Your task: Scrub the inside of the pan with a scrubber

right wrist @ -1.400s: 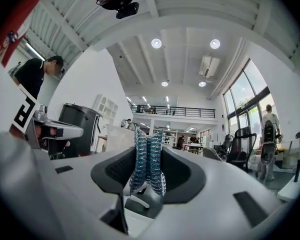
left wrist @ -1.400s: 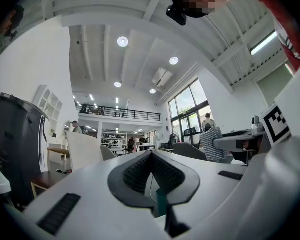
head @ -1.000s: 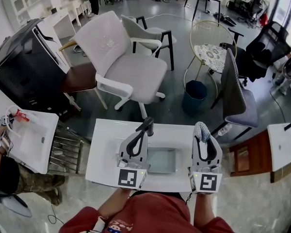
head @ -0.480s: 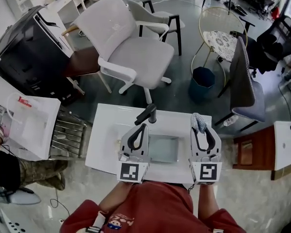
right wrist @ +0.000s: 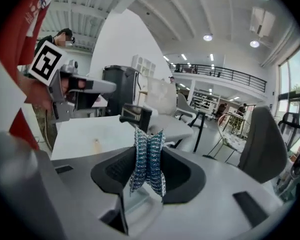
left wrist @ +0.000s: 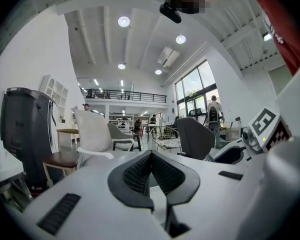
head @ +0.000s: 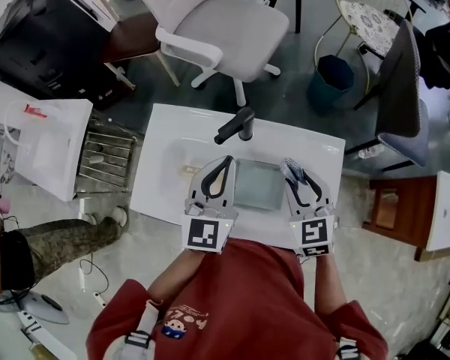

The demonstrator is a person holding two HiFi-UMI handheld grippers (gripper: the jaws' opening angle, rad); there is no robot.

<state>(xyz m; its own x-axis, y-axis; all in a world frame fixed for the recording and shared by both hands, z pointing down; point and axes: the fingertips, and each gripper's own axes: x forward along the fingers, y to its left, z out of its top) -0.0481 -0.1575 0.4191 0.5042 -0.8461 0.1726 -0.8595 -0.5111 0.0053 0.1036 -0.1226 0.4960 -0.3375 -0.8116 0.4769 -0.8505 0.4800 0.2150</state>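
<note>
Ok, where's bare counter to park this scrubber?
Left of the faucet, out to the edge of the counter, bare except one small tan bit; also the corner right of the faucet. Crowded centre: pan, left gripper, right gripper.

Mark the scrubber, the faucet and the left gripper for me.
scrubber (right wrist: 147,159), right gripper view, pinched middle between the jaws.
faucet (head: 236,126), head view, middle of black spout.
left gripper (left wrist: 151,156), left gripper view, where closed tips meet.

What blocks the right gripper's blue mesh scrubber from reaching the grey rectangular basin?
Likely nothing, so yes: the right gripper holds the scrubber beside the basin's right edge; the black faucet stands clear.
</note>
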